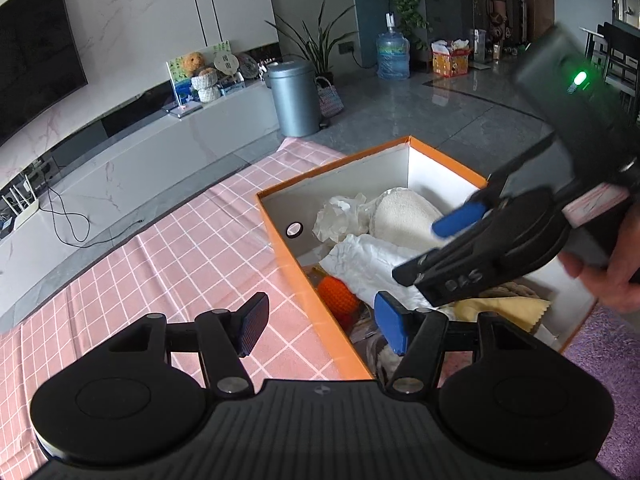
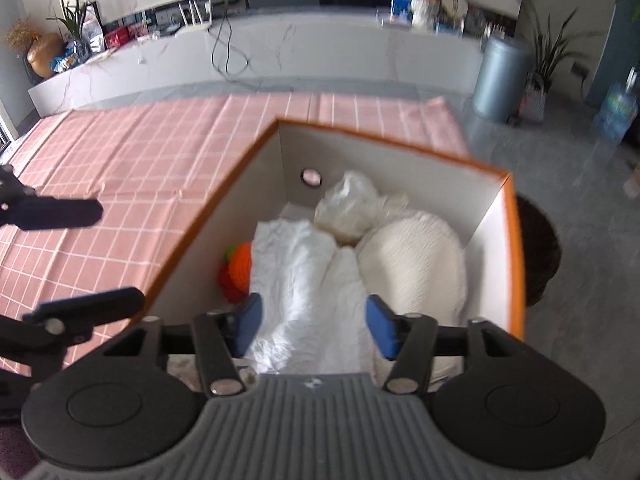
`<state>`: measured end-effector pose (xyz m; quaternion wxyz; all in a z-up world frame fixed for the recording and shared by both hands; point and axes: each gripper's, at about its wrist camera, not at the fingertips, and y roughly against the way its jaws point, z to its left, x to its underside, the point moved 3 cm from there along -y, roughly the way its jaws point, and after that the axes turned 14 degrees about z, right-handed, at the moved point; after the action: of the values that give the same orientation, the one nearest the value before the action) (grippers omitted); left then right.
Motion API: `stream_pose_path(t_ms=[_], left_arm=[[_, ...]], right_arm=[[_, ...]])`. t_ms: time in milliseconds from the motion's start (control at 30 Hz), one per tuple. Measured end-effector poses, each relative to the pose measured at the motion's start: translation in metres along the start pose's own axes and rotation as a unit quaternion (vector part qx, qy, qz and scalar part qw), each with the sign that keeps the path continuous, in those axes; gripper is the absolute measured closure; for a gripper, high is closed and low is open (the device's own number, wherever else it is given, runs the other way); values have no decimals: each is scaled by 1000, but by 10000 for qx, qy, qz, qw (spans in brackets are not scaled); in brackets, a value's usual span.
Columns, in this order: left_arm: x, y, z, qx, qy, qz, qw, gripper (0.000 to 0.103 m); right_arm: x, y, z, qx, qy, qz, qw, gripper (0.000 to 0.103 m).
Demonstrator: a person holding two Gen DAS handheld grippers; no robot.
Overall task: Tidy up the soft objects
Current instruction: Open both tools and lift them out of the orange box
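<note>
On my feed the pink checked cloth (image 2: 132, 168) lies bare while the orange box (image 1: 280, 236) already holds the cream cushion (image 2: 416, 264), white crumpled cloth (image 2: 308, 280) and orange knit toy (image 2: 240, 268), so with left gripper (image 1: 320, 328) and right gripper (image 2: 314, 324) both wide and empty, I judge sorting nearly done.

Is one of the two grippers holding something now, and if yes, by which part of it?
Nothing is held. The left gripper is open over the box edge. The right gripper is open above the white cloth, pads not pressing it.
</note>
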<state>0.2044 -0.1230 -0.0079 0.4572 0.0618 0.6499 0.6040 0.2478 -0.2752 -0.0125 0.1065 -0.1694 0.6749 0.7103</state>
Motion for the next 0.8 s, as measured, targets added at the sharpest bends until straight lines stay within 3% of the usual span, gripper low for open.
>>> stream_pose_path(t_ms=[133,233,433,567,633,733,800], left_arm=[[9,17,-3,56,178,-246,9995,31],[17,36,-2,50,443,-685,9967,27],[41,71,-8,-475,1090,-1326,9840,21],[62,89,-13,-692,1603,-1634,9710,13],[74,93,-17,-1030,1743,-1716,9641,6],[88,91,-29,-1545,1779,-1628,9581,6],[97,88,-34,-1649,2001,-1551,9533,6]], right_arm=[[14,38,7,146,185,-499,9985,32],[31,68,16,308,372,-1025,9936,21],[79,114,33,842,476,-2059,9738,10],[112,123,40,924,215,-2324,9680,7],[126,124,44,947,55,-2395,9663,4],[146,123,51,1048,-159,-2547,9612,3],[154,120,55,1102,-290,-2532,9607,3]])
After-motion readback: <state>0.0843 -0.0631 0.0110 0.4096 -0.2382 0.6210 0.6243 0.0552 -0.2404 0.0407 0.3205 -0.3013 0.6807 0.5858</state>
